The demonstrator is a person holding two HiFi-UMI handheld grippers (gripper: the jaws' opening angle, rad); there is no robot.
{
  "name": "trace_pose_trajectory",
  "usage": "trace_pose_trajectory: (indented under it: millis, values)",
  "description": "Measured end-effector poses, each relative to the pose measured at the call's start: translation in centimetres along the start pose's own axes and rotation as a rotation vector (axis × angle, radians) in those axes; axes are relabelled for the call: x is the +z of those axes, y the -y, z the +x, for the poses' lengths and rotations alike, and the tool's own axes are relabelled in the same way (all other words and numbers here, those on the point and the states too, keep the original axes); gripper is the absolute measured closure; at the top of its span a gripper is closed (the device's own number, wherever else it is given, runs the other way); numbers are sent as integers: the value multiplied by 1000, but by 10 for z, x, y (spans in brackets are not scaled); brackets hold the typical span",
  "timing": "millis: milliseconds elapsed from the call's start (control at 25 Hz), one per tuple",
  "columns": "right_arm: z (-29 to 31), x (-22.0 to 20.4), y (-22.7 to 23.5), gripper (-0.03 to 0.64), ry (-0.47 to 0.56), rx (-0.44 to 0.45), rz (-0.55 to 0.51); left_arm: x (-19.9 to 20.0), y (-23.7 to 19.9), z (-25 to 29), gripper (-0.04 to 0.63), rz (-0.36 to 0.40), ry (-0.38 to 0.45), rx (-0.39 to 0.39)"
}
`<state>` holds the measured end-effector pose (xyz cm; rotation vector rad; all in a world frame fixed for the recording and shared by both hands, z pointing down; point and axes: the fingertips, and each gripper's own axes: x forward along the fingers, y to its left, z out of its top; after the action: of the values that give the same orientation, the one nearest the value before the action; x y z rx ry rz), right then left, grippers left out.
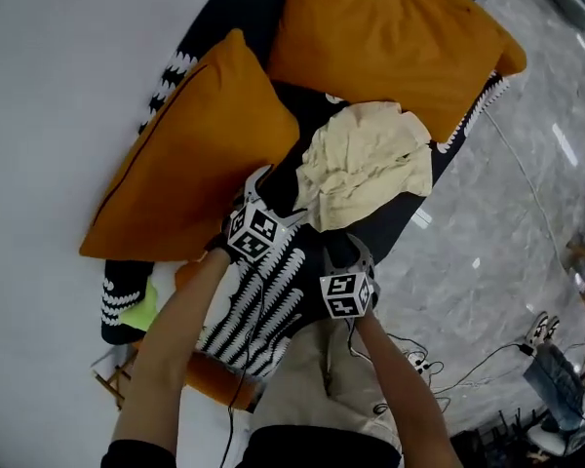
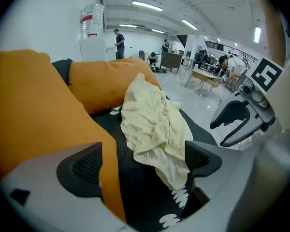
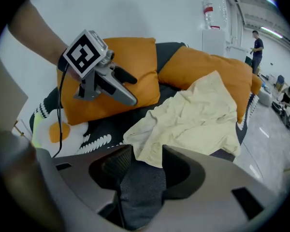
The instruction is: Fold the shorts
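Two forearms reach down and forward in the head view, each carrying a hand-held gripper topped by a cube with square black-and-white markers. Beneath them spreads a black cover [image 1: 390,224], a finely woven cloth edged with rows of white tooth-shaped marks.

On that cover lie the shorts [image 1: 366,164], pale cream, soft and thin, bunched into a rumpled heap with deep creases. They sit just ahead of both tools, between two plump orange pillows. The left pillow [image 1: 190,154] is smooth and square-cornered and lies beside the shorts. The right pillow [image 1: 380,32] lies behind them, with the far edge of the heap resting against it. Past the cover's right edge is a glossy grey floor [image 1: 507,213] with a marbled look, and thin cables [image 1: 448,369] trail across it.

The left hand-held gripper [image 2: 142,166] has its jaws wide apart and grips nothing. The black cover shows between them, the drooping lower hem of the shorts hangs close to one ribbed pad, and the left pillow's edge passes the other.

The right hand-held gripper [image 3: 145,154] has its jaws drawn narrow. Dark, grainy cloth fills the gap, and a corner of the shorts dips to the tips; no firm pinch on it is visible.
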<state>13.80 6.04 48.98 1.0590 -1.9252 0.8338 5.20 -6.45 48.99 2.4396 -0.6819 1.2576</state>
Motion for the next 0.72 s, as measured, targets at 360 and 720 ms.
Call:
trace_pose_trajectory:
  millis: [360, 720]
  values:
    - [76, -45, 5, 414, -35, -21, 192, -37, 5, 122, 57, 164, -123, -201]
    - [96, -50, 15, 462, -57, -44, 247, -58, -29, 140, 369, 254, -200, -70]
